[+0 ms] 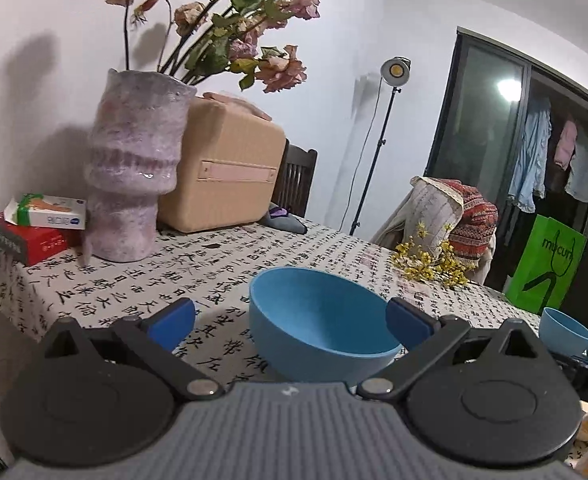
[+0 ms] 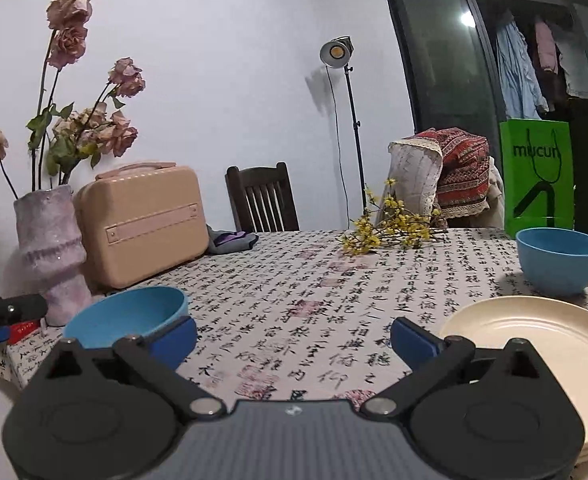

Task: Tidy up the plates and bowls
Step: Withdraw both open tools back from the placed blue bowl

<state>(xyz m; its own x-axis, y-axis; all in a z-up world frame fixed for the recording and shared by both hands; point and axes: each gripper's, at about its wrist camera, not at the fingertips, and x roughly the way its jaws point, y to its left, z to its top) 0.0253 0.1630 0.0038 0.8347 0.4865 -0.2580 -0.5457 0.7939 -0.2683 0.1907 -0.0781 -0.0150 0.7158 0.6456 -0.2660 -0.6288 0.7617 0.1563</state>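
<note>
**Both grippers open above the bench, bowls and plates set down**

Left wrist view, left to right: small boxes [image 1: 37, 228] are stacked at the far left edge of the bench [image 1: 213, 264], which is covered with a calligraphy-print cloth. Beside them stands a mottled pink vase [image 1: 133, 168] of dried roses, touching or just beside a tan case [image 1: 229, 168]. The left gripper [image 1: 289, 320] has its jaws spread wide and grips nothing; a dark blue bowl [image 1: 318, 320] sits upright on the cloth between the blue pads [image 1: 173, 320], apart from the left pad, while contact with the right pad cannot be told. A sprig of yellow flowers [image 1: 434, 260] lies farther back. At the right edge stand two pale blue bowls [image 1: 566, 328].

Right wrist view, left to right: the dark blue bowl [image 2: 129, 316] appears beyond the left pad, near the vase [image 2: 53, 256]. The right gripper [image 2: 294, 340] has its jaws fully spread over bare cloth, holding nothing. A stack of cream plates [image 2: 542, 344] rests on the bench [image 2: 314, 280] beyond the right pad, with a pale blue bowl [image 2: 560, 260] behind it. A green bag [image 2: 538, 176] stands at the far edge
</note>
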